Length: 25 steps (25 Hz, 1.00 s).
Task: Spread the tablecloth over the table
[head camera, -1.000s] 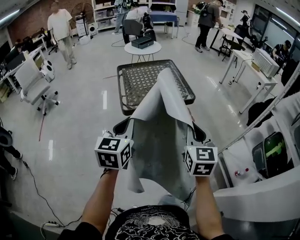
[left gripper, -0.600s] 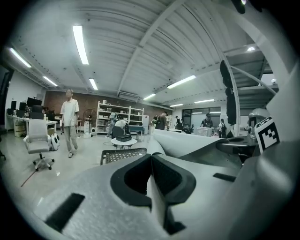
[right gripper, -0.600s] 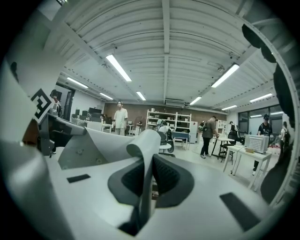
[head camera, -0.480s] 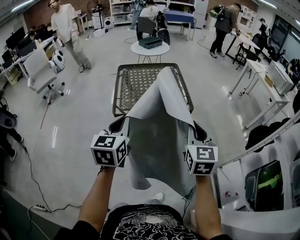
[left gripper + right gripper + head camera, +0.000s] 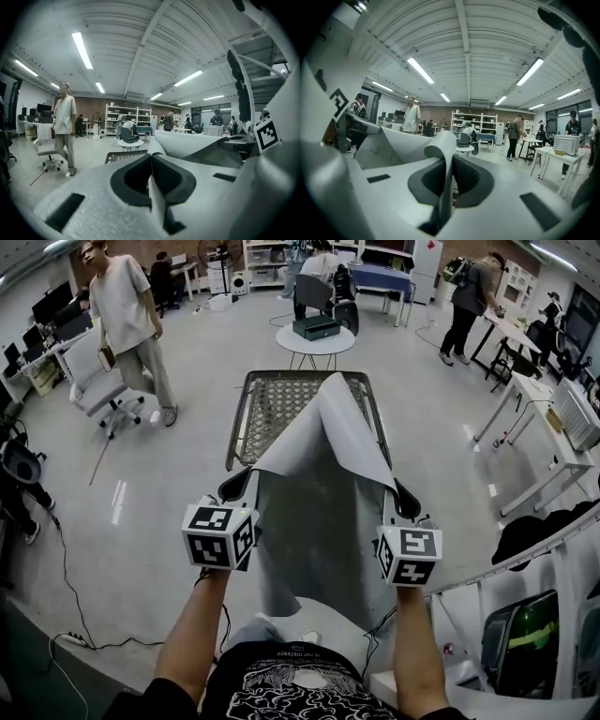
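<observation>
The grey tablecloth [image 5: 323,521] hangs stretched between the two grippers, in front of the person and on the near side of the table. Its near edge sags down towards the person's black printed shirt [image 5: 291,688]. Its far part is folded back, showing a paler underside that rises to a rounded peak in front of the table's near half. Whether that flap touches the table cannot be told.

The left gripper [image 5: 241,488] has its jaws pressed together on the cloth's left edge; in the left gripper view the fabric runs as a thin sheet between the dark pads. The right gripper [image 5: 403,502] pinches the right edge the same way, with the cloth curling up out of its shut jaws. Both grippers are at about the same height and point away from the person, each marker cube sitting above a bare forearm.

The table [image 5: 238,432] is a metal frame with a mesh top, its long side running away from the person, and most of the mesh is uncovered.

Beyond its far end stands a small round white table [image 5: 330,343] carrying a black box [image 5: 315,326]. At far left a person in a pale shirt [image 5: 124,315] walks beside a white office chair [image 5: 94,390]. At far right another person [image 5: 467,298] stands near white desks [image 5: 536,395].
</observation>
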Motion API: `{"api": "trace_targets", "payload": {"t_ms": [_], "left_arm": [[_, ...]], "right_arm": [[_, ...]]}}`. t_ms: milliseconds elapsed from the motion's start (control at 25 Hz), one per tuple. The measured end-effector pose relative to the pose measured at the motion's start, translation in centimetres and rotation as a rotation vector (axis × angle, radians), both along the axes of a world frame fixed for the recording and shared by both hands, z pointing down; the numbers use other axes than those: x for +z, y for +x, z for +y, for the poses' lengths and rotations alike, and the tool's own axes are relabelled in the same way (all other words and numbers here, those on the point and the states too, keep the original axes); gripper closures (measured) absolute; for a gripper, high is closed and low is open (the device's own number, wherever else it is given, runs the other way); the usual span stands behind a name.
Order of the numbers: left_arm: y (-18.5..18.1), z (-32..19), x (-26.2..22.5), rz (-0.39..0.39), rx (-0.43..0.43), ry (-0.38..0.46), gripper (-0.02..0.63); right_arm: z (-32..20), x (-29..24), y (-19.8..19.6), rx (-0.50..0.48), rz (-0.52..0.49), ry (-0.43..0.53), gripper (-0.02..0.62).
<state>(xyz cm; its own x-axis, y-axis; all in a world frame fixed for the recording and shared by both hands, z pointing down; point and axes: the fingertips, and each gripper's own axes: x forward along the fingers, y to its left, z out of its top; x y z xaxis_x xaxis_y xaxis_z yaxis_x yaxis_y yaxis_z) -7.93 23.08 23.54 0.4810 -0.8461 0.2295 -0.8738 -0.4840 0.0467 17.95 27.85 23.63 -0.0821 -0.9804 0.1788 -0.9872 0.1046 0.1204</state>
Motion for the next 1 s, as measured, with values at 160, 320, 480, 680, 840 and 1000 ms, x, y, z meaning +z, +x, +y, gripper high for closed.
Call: {"api": "trace_targets", "payload": {"t_ms": [160, 320, 480, 680, 840, 1000], "left_arm": [[-0.6, -1.3, -0.4, 0.002, -0.032, 0.017, 0.598], [-0.7, -3.6, -0.8, 0.009, -0.050, 0.039, 0.598], [-0.4, -6.9, -0.7, 0.012, -0.064, 0.056, 0.598], [-0.5, -12.7, -0.2, 0.034, -0.075, 0.058, 0.598], [-0.7, -18.3, 0.0, 0.032, -0.072, 0.039, 0.598], [-0.8, -24.9, 0.1, 0.023, -0.063, 0.021, 0.598]], "right_arm": [[-1.8, -0.2, -0.4, -0.026, 0.006, 0.011, 0.589], [-4.4, -0.3, -0.5, -0.050, 0.016, 0.024, 0.589], [-7.8, 0.2, -0.2, -0.066, 0.018, 0.027, 0.589], [-13.9, 0.9, 0.3, -0.066, 0.010, 0.009, 0.589], [-19.6, 0.9, 0.4, -0.055, -0.001, -0.014, 0.589], [-26.1, 1.3, 0.2, -0.051, -0.004, -0.040, 0.589]]}}
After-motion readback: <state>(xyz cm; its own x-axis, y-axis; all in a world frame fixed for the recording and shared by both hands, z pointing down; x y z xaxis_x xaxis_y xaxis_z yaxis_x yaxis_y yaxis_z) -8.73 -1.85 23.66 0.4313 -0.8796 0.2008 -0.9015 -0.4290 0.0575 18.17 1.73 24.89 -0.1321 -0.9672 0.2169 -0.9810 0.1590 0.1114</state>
